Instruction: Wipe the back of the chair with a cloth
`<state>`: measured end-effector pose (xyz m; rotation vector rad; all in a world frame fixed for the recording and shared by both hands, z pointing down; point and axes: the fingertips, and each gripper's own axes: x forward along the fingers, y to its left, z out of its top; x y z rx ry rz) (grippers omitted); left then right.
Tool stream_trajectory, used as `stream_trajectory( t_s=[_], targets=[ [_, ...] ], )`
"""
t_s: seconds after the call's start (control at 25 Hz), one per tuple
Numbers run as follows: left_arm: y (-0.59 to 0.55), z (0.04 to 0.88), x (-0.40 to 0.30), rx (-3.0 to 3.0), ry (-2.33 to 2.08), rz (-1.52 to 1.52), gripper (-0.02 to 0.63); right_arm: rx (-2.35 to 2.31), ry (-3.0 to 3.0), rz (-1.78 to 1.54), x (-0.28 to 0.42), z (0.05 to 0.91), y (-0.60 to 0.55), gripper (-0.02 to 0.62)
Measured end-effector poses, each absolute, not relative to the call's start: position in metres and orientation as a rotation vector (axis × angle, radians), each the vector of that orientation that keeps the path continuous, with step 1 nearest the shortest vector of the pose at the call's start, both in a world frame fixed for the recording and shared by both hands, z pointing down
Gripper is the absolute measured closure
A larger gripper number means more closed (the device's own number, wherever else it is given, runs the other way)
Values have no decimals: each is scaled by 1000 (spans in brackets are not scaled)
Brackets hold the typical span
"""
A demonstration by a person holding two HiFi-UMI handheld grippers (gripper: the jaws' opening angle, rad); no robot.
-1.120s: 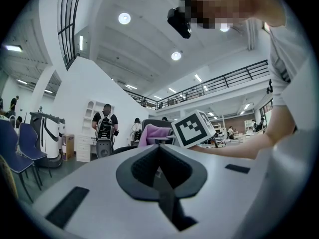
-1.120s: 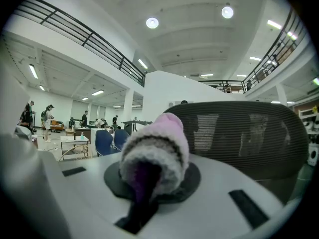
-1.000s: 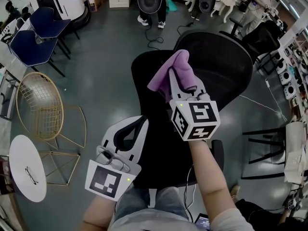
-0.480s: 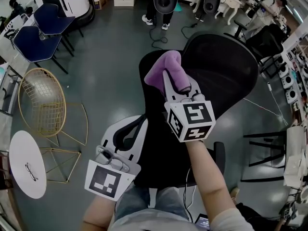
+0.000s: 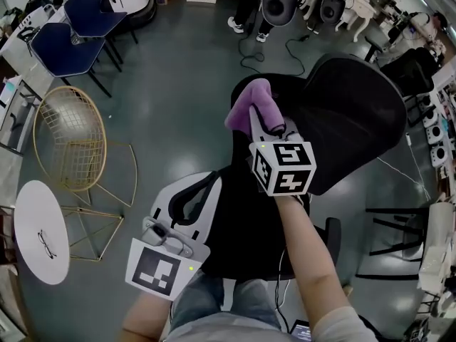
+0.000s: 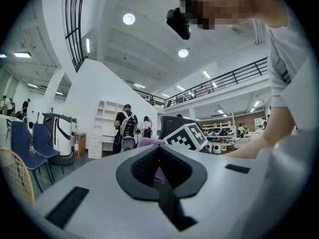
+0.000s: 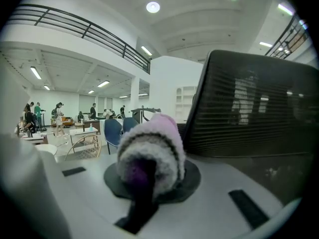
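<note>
Nearest to us, the left gripper (image 5: 198,188) sits low and close to our body, above the chair's seat (image 5: 239,226). It is clenched on nothing. Its dark pads meet along a seam, and only a far sliver of purple shows past them. We judge that it is parked there so the working side has a free path. We cannot tell whether it rests on the seat.

Ahead of it and to its right, at the end of our stretched arm, the right gripper (image 7: 149,171) grasps the purple cloth (image 7: 152,141). The fabric is bunched into a thick wad that bulges out past the fingertips. We take that as deliberate, so that the soft pile reaches the chair first, not the hard jaws.

Just to the right of that gripper rises the chair back (image 7: 256,103), a black mesh panel tilted away from us. Its near edge stands right beside the cloth, but we cannot say for certain that they touch. The wad is held at the panel's left edge, which suits starting a stroke across the mesh, so we judge the wiping to be at or near its start.

Farther out lies the grey floor. A gold wire chair (image 5: 68,144) stands well to the left of the left gripper, and two blue chairs (image 5: 60,45) stand beyond it. Far ahead of the right gripper, a person's legs (image 5: 246,9) stand by a trailing cable.
</note>
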<state>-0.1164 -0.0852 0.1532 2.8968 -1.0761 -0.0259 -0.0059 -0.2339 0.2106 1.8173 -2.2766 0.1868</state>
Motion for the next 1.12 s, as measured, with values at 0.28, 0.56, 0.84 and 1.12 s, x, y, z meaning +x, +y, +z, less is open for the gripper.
stream_trajectory(
  t_s=[0.28,0.56,0.84,1.12],
  targets=[
    [-95,165,-124,2885,-1090,-7,594,1872,-2223,225,1,233,-255,552],
    [-103,173,-117,2887,-1073,-1,594,1863,-2211,181,1,242,-257,552],
    [-102,172,-96,2912,-1039,-6,594,1894,-2173,188,26,247,-253,552],
    [-92,174,-71,2932,-980,20,594,1947,-2130,210,63,250,-243,552]
  ],
)
